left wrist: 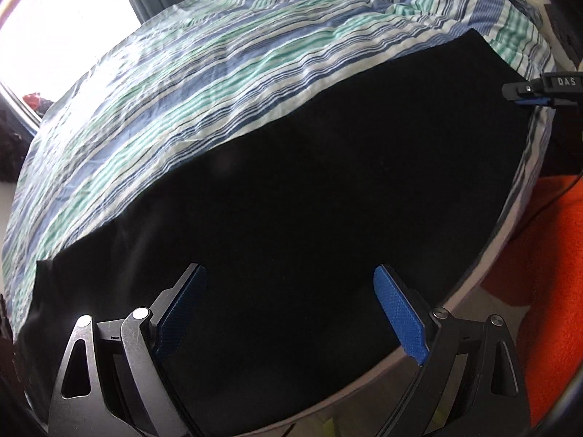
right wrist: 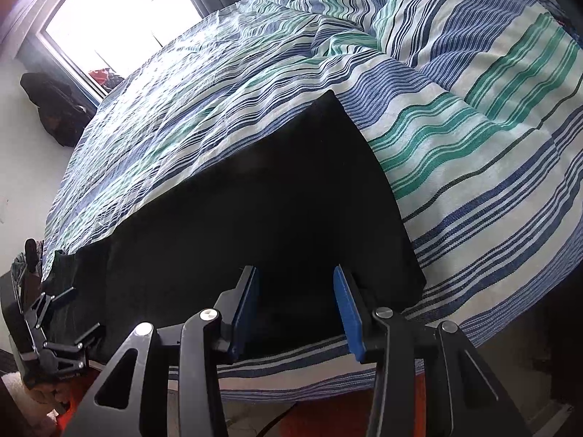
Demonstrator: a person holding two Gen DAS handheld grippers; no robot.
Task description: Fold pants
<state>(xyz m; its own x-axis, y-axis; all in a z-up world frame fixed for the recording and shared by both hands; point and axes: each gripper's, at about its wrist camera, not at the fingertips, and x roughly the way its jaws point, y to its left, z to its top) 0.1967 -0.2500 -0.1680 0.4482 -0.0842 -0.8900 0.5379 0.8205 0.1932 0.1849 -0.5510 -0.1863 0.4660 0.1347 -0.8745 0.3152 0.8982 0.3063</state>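
Black pants [left wrist: 291,200] lie flat in a long strip along the near edge of a bed with a striped cover [left wrist: 164,91]. My left gripper [left wrist: 291,291] is open and empty, its blue pads wide apart above the pants near the bed edge. My right gripper [right wrist: 296,291] is open and empty, its jaws over the right end of the pants [right wrist: 273,200]. In the left wrist view the right gripper [left wrist: 524,95] shows at the far right end of the pants. In the right wrist view the left gripper [right wrist: 54,327] shows at the left end.
The striped cover [right wrist: 473,127] is rumpled toward the far right. A bright window [right wrist: 120,11] stands beyond the bed at the left, with a dark bag [right wrist: 54,109] under it. An orange rug [left wrist: 546,291] lies on the floor beside the bed.
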